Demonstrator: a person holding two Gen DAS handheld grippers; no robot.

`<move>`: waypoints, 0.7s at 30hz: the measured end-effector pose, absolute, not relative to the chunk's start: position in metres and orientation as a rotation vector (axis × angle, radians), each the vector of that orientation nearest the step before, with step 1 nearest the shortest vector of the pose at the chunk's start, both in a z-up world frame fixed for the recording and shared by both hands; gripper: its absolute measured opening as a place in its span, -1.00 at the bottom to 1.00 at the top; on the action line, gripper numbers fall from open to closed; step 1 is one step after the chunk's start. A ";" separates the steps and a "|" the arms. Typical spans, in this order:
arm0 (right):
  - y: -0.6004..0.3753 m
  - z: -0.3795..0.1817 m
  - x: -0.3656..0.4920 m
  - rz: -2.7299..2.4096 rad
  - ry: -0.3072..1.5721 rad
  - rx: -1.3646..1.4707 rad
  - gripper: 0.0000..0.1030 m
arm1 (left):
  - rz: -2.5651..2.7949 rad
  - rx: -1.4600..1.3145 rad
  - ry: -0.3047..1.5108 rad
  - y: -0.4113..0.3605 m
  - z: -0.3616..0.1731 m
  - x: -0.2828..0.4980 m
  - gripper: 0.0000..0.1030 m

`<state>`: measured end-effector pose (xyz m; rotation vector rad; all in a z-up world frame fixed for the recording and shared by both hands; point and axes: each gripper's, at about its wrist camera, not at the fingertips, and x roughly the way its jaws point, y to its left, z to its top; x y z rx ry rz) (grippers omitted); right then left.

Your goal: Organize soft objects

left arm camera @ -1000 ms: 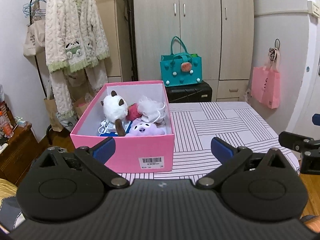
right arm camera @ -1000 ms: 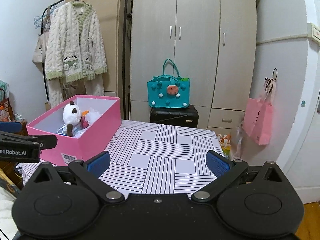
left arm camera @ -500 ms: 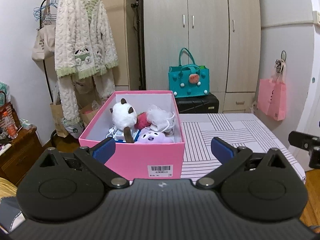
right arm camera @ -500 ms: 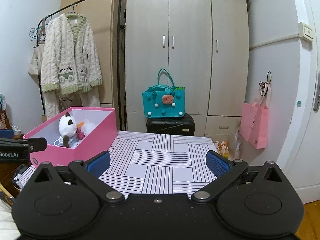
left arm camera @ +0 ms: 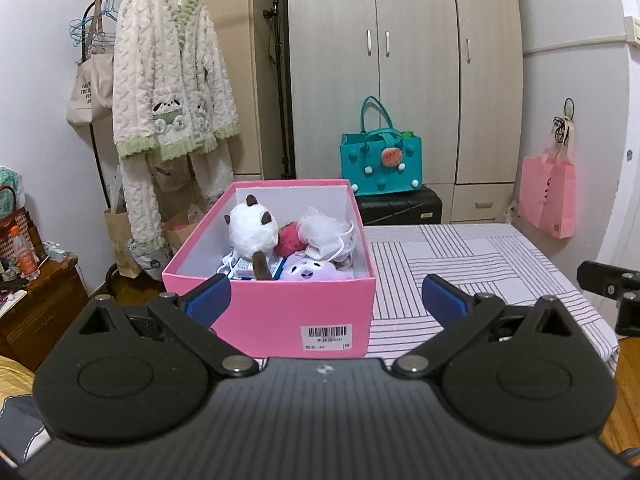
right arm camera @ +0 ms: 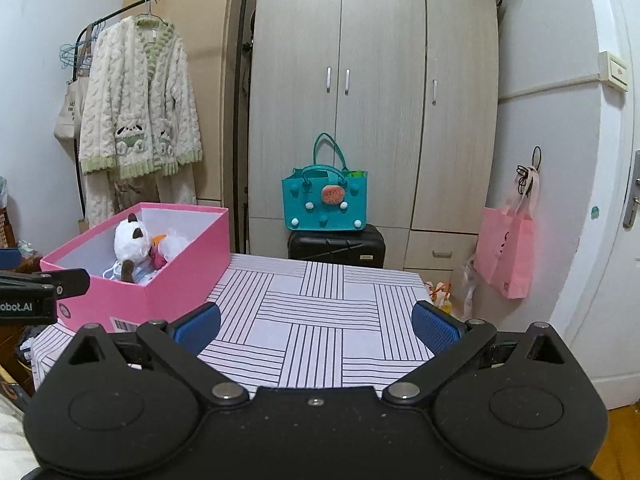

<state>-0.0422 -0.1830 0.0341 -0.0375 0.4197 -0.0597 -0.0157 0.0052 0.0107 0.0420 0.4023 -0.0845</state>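
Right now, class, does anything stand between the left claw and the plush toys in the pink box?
Only the pink box's near wall. The open left claw sits low before it; the panda plush and purple plush lie behind, reachable from above.

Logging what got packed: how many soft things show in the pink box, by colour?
Inside the pink cardboard box:
White: 2, round brown-eared plush, frilly mesh puff
Red-pink: 1, fuzzy plush
Lilac: 1, round-faced plush
Total: 4 visible; some may be hidden beneath.
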 end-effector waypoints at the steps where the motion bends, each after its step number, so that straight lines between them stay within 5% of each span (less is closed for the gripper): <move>1: -0.182 0.034 -0.043 -0.061 0.422 -0.036 1.00 | -0.088 0.040 0.407 0.005 0.010 -0.016 1.00; 21: -0.186 0.031 -0.044 -0.071 0.445 -0.013 1.00 | -0.097 0.044 0.445 0.007 0.007 -0.015 1.00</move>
